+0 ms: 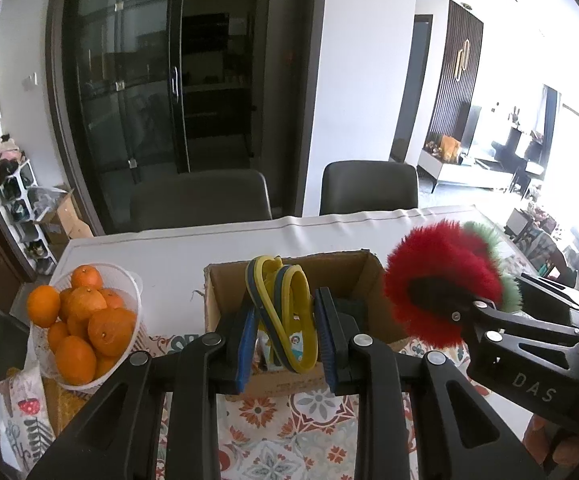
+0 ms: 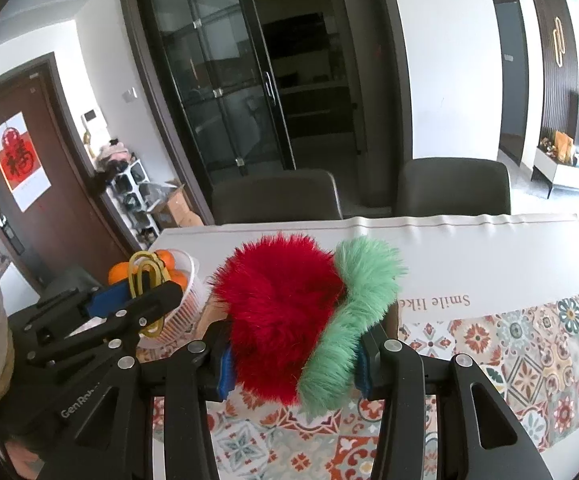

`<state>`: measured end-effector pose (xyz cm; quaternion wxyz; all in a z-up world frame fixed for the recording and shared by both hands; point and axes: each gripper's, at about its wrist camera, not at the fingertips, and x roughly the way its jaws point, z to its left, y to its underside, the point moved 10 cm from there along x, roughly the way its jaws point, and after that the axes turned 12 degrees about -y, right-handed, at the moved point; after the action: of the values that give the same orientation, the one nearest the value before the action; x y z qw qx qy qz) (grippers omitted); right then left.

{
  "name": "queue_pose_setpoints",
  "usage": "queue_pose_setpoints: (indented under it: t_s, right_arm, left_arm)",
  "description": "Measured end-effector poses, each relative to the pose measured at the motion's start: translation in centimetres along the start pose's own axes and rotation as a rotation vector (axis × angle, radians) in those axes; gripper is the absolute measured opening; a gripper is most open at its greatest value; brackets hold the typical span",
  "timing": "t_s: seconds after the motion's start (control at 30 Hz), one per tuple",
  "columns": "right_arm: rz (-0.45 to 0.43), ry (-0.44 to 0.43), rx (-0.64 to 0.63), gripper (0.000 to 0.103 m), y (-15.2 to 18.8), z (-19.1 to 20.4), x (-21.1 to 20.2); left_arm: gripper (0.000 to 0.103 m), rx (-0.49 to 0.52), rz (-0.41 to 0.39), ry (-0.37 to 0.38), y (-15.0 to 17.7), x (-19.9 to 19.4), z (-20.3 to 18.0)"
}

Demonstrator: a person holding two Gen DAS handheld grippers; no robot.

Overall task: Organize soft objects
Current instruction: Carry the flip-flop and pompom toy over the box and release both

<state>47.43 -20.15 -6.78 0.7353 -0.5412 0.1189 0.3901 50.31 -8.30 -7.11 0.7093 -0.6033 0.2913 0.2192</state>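
Note:
My left gripper (image 1: 285, 336) is shut on a pair of yellow slippers with blue-grey soles (image 1: 263, 280), held upright between its blue pads (image 1: 245, 340). They hang just above the near side of an open cardboard box (image 1: 349, 272). To the right, my right gripper (image 1: 445, 304) is shut on a fluffy red and green plush piece (image 1: 429, 264) beside the box's right wall. In the right wrist view the plush piece (image 2: 277, 308) fills the space between the right gripper's (image 2: 294, 372) fingers. The left gripper (image 2: 141, 292) with the slippers (image 2: 141, 268) shows at the left.
A white mesh basket (image 1: 129, 280) of oranges stands left of the box. The table carries a white cloth (image 1: 169, 248) and a patterned runner (image 1: 289, 420). Two dark chairs (image 1: 201, 196) (image 1: 369, 188) stand at the far edge. A printed cushion (image 1: 21, 420) lies at the near left.

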Motion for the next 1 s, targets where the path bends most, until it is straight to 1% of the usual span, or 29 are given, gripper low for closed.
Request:
queue_pose_setpoints:
  t_s: [0.13,0.37,0.5,0.63,0.67,0.7,0.73,0.77,0.8,0.87,0.93,1.0]
  right_arm:
    - [0.041,-0.007,0.017,0.046,-0.6,-1.0,2.0]
    - [0.14,0.019,0.053,0.046,-0.3,-3.7,5.9]
    - [0.198,0.006,0.089,0.046,0.1,-5.1,8.3]
    - [0.242,-0.009,0.118,0.048,0.5,-6.1,10.3]
    - [0.254,-0.007,0.126,0.049,0.6,-6.4,10.7]
    - [0.263,-0.003,0.136,0.052,0.7,-6.7,11.1]
    - [0.268,0.001,0.14,0.055,0.8,-7.0,11.4]
    - [0.274,0.009,0.148,0.061,1.0,-7.4,11.6]
    - [0.273,0.014,0.152,0.064,1.0,-7.6,11.8]
    - [0.272,0.02,0.157,0.065,1.2,-7.9,11.9]
    - [0.271,0.041,0.155,0.065,1.2,-8.1,11.9]
    - [0.258,0.078,0.138,0.065,1.2,-8.1,11.2]
  left_arm:
    - [0.028,0.01,0.052,0.013,-0.3,2.2,-0.2]
    - [0.029,0.028,0.153,0.012,-0.1,6.3,-0.5]
    - [0.031,0.04,0.2,0.005,0.1,8.3,-0.5]
    - [0.033,0.049,0.264,0.018,0.8,10.4,-0.7]
    - [0.037,0.051,0.272,0.013,0.8,10.8,-0.7]
    - [0.045,0.053,0.279,0.009,0.8,11.2,-0.6]
    - [0.05,0.052,0.28,0.0,0.9,11.4,-0.5]
    - [0.058,0.052,0.275,-0.01,0.8,11.6,-0.4]
    - [0.06,0.055,0.27,-0.021,0.8,11.7,-0.3]
    - [0.061,0.062,0.261,-0.043,0.7,11.8,-0.1]
    - [0.065,0.063,0.255,-0.082,0.8,11.7,0.4]
    - [0.074,0.059,0.226,-0.118,0.7,11.0,1.1]
